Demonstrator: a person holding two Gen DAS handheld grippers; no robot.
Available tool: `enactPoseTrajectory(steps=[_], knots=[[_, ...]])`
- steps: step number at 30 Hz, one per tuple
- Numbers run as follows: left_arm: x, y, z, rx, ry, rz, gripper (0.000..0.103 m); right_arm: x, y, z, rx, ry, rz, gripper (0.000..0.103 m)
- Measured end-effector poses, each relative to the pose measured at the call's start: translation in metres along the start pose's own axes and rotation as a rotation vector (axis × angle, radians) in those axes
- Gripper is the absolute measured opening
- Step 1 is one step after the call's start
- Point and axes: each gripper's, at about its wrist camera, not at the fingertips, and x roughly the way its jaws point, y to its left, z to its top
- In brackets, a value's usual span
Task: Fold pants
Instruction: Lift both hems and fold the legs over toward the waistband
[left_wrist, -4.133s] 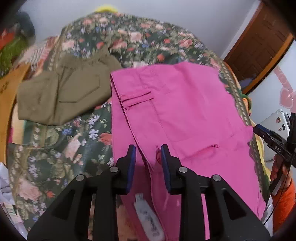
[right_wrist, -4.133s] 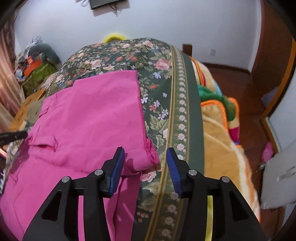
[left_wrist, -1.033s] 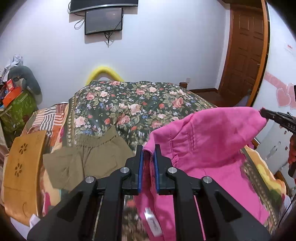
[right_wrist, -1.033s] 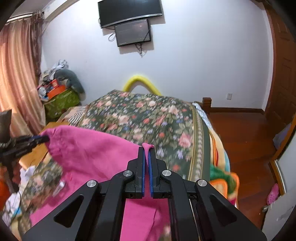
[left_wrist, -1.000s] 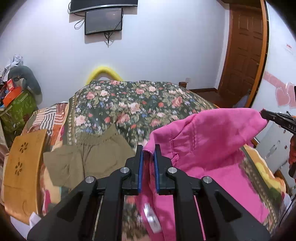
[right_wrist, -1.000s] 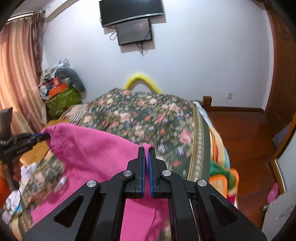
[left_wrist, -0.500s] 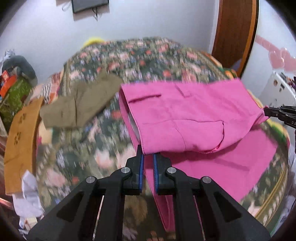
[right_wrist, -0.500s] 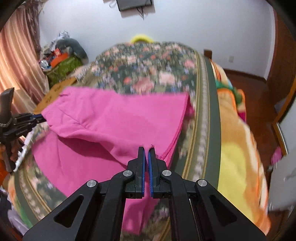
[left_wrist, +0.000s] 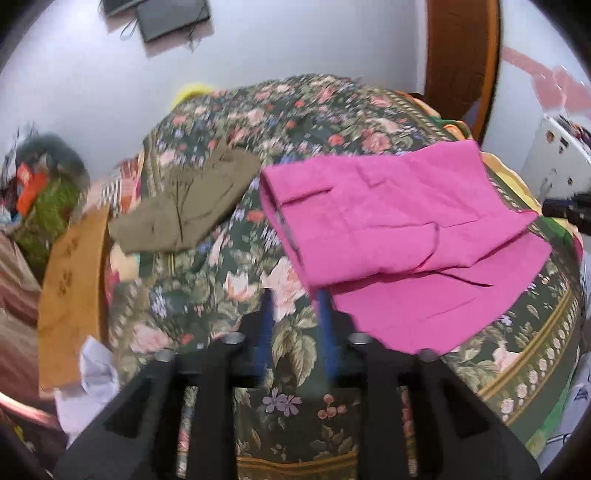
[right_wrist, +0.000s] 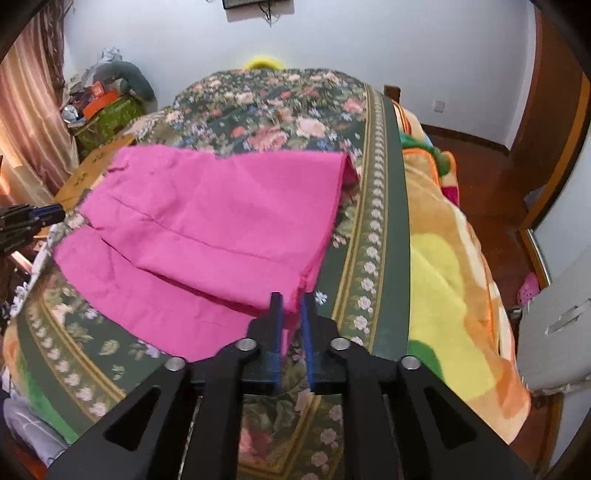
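Pants (left_wrist: 399, 229), pink, lie folded over on the flowered bedspread (left_wrist: 229, 280). The left gripper (left_wrist: 295, 310) has just been opening; its jaws stand apart with nothing between. The right gripper (right_wrist: 291, 314) has also just been opening, a little apart, the pink corner loose between them.

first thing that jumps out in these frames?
The bright pink pants, folded over on themselves on the floral bedspread, dominate both views. Left gripper is open beside their near corner; right gripper has just been opening, cloth edge between its jaws. Olive pants lie further back.
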Motion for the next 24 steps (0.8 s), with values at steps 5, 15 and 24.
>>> enactPoseTrajectory(steps=[5,15,24], knots=[[-0.001,-0.029,0.013,0.141,-0.013,0.010,0.063,-0.004,0.023,0.010,-0.067,-0.035,0.049,0.042],[0.053,-0.072,0.021,0.319,0.089,0.030,0.065,0.044,0.060,0.010,-0.136,0.074,0.164,0.042],[0.058,-0.063,0.049,0.242,0.074,-0.099,0.050,0.074,0.090,0.016,-0.264,0.104,0.160,0.042]])
